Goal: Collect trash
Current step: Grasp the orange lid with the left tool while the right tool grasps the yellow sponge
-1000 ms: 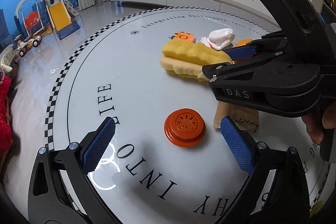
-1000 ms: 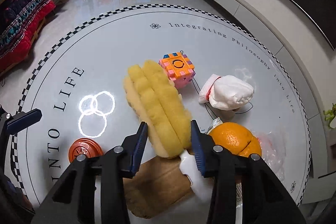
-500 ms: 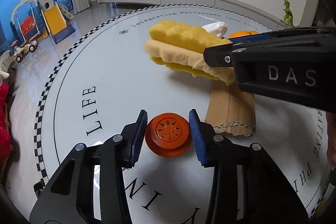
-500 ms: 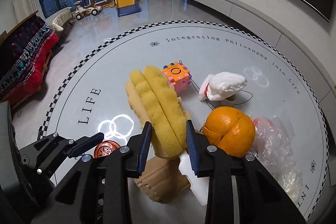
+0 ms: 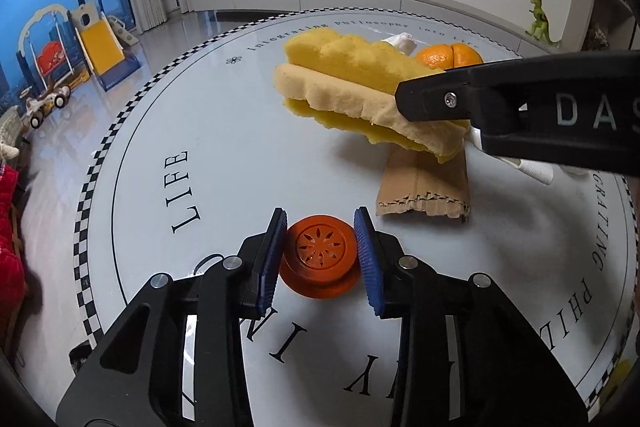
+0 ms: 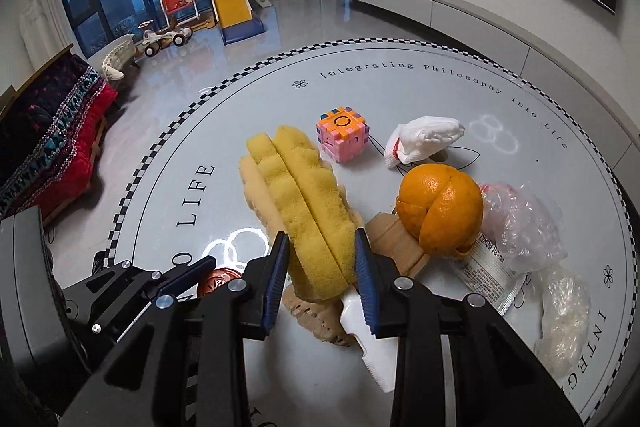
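A round orange lid (image 5: pixel 320 247) lies on the white round table (image 5: pixel 200 131) near its front edge. My left gripper (image 5: pixel 320 255) is closing on it, and both blue pads touch the sides of its raised centre. My right gripper (image 6: pixel 320 275) is shut on one end of a long yellow sponge (image 6: pixel 296 195) and holds it tilted just above the table. In the left wrist view the sponge (image 5: pixel 352 87) hangs over a strip of cardboard (image 5: pixel 424 187). The lid (image 6: pixel 216 281) shows at the lower left of the right wrist view, half hidden by the left gripper's fingers (image 6: pixel 180 275).
Right of the sponge sit an orange (image 6: pixel 444 211), crumpled clear plastic and a wrapper (image 6: pixel 520 223), a white wad (image 6: pixel 424 139) and an orange-pink puzzle cube (image 6: pixel 342 135). A white plastic piece (image 6: pixel 372 347) lies under the right gripper. A toy dinosaur (image 5: pixel 540 19) stands beyond the table.
The left jaws went from wide apart to closed around the orange lid. The right gripper rolled and lifted the sponge off the table, to the right.
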Motion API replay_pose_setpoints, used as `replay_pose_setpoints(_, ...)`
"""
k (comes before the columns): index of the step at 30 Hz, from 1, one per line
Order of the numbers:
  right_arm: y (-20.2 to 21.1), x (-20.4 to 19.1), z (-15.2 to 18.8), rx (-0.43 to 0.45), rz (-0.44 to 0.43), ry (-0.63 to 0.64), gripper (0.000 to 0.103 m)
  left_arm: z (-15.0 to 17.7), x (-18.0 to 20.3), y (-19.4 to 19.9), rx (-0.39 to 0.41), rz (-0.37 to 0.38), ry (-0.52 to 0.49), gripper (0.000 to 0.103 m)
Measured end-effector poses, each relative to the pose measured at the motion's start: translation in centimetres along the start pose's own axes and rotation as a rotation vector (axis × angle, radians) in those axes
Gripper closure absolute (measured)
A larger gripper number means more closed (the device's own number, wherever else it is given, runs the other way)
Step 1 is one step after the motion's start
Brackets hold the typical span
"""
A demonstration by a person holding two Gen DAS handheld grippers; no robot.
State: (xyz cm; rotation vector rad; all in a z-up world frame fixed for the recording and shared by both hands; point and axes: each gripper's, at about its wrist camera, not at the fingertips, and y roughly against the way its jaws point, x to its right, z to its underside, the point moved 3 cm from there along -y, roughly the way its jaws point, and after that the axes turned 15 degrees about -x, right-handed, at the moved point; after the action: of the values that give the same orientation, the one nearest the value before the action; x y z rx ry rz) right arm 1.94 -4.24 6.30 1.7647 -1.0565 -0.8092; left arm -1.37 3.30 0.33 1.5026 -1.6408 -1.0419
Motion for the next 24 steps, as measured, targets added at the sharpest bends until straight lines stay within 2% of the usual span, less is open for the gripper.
replay_pose_setpoints(5,0.4,-0.3,0.8,-0.002,0.004,-0.007,0.069,0.0,0.2,0.0,0.010,-0.002,0.010,0.067)
replay_pose_setpoints(7,0.6,-0.2,1.0,0.000,0.002,-0.013,0.069,0.2,0.4,-0.5,-0.022,0.008,0.013,0.045)
replay_pose_setpoints(9,0.7,-0.1,1.2,0.003,0.006,-0.016,0.069,0.7,0.3,-1.2,-0.048,0.027,0.023,0.041)
replay_pose_setpoints(12,0.8,0.1,1.1,0.005,0.007,-0.019,0.069,0.7,-0.1,-1.0,-0.032,0.034,0.043,0.042)
replay_pose_setpoints(13,0.8,0.2,1.1,0.006,0.006,-0.022,0.069,0.5,-0.3,-0.9,-0.025,0.039,0.051,0.055)
replay_pose_setpoints(14,0.8,0.1,1.0,0.006,0.004,-0.024,0.069,0.6,-0.5,-1.0,-0.030,0.044,0.054,0.057)
replay_pose_setpoints(19,0.9,0.0,1.3,0.007,-0.002,-0.027,0.069,0.7,-0.7,-0.8,-0.033,0.057,0.045,0.057)
replay_pose_setpoints(24,1.4,-0.9,1.7,0.013,-0.003,-0.010,0.069,2.5,-1.7,0.6,-0.019,0.036,0.062,0.057)
